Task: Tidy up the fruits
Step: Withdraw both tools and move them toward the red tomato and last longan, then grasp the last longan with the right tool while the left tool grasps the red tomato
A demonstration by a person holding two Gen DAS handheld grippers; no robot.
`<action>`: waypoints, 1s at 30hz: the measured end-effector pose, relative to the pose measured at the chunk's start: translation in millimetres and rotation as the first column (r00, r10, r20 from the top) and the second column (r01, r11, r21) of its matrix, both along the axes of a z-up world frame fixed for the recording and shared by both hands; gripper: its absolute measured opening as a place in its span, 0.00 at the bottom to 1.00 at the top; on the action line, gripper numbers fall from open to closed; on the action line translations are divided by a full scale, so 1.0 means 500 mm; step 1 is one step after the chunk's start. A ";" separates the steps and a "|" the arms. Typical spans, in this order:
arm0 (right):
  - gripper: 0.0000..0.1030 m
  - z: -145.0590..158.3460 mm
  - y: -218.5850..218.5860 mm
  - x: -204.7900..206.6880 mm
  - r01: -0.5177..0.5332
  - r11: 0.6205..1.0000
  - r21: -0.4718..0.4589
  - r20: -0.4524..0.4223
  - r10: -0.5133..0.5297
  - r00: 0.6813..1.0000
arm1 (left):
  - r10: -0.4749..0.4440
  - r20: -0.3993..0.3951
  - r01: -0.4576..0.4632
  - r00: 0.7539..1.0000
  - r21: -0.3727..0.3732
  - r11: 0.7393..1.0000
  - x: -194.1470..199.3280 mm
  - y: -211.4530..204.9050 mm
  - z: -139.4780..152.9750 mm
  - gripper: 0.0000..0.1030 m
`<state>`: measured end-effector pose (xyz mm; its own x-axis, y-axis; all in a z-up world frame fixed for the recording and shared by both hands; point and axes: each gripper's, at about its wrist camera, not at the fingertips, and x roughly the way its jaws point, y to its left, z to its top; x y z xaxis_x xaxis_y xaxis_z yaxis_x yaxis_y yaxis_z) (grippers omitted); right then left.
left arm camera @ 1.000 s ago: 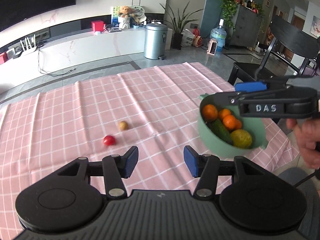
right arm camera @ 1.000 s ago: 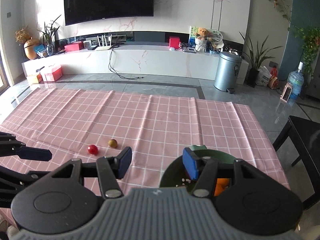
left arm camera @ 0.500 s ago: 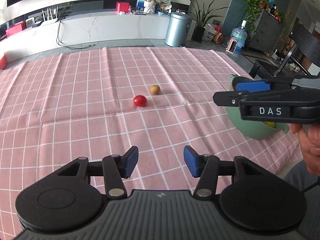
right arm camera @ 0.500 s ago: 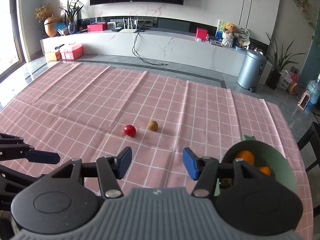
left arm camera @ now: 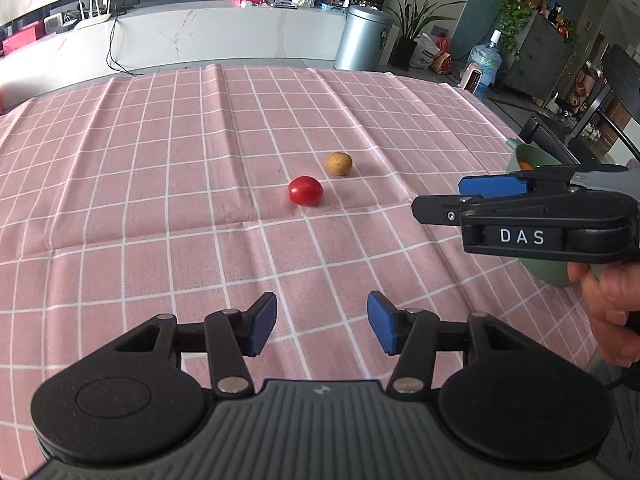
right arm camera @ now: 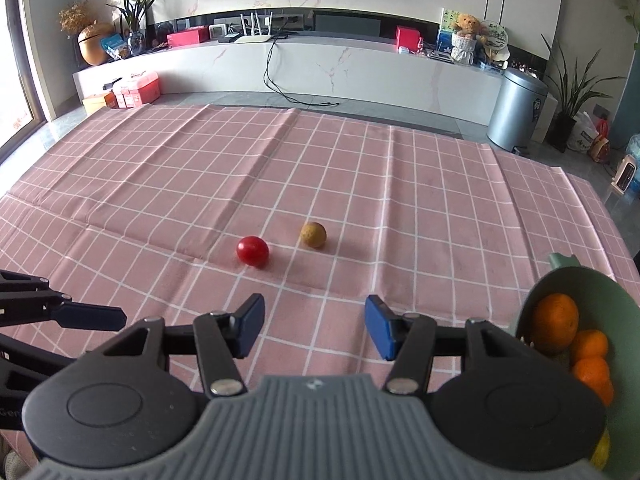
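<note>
Red, glossy tomato (left arm camera: 305, 191) lies mid-cloth on the table, with a tan-brown round fruit (left arm camera: 339, 163) just beside it, farther back and to the right; the two are close but not touching. Pink checked tablecloth (left arm camera: 160, 160) runs bare all around them, creased in long folds, with wide open room to the left and toward the far edge, where the cloth ends against grey floor. Green bowl (right arm camera: 592, 292) sits near the table's right edge, holding several oranges (right arm camera: 554, 322) and something yellow low in it; well apart from the two loose fruits. Left gripper (left arm camera: 322, 322) hovers over the near cloth, blue pads parted to a middling gap, nothing between them; tomato lies ahead, slightly left of its line. Right gripper (right arm camera: 315, 327) also stands partly open and empty, jaws at a similar gap, the bowl close on its right side. In the left wrist view the right gripper reaches in from the right, a hand (left arm camera: 612, 312) on its grip, blocking most of the bowl. Beyond the far table edge: a metal bin (right arm camera: 516, 110) and a white low counter (right arm camera: 320, 68).
</note>
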<state>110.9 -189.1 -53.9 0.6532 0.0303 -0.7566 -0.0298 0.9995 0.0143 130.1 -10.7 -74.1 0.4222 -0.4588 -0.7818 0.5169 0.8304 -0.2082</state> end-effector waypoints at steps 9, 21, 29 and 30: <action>0.51 -0.045 -0.014 0.074 -0.003 1.000 0.013 -0.022 0.003 1.000 | -0.032 0.030 0.032 0.999 0.008 0.999 0.065 -0.031 -0.020 0.60; 0.41 -0.069 -0.025 0.162 -0.013 0.998 0.064 -0.021 0.014 1.000 | -0.075 0.089 0.072 0.993 0.039 0.997 0.138 -0.083 -0.038 0.46; 0.39 -0.084 -0.020 0.195 -0.031 0.997 0.076 -0.024 0.033 0.999 | -0.079 0.105 0.076 0.991 0.029 0.997 0.158 -0.087 -0.041 0.46; 0.38 -0.085 -0.020 0.199 -0.032 0.996 0.078 -0.027 0.034 0.999 | -0.078 0.102 0.076 0.992 0.029 0.997 0.159 -0.087 -0.042 0.46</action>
<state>210.2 -199.0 -96.5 0.6296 0.1105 -0.7690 -0.0612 0.9938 0.0927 209.7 -54.3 -94.9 0.4651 -0.4743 -0.7475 0.5972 0.7914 -0.1305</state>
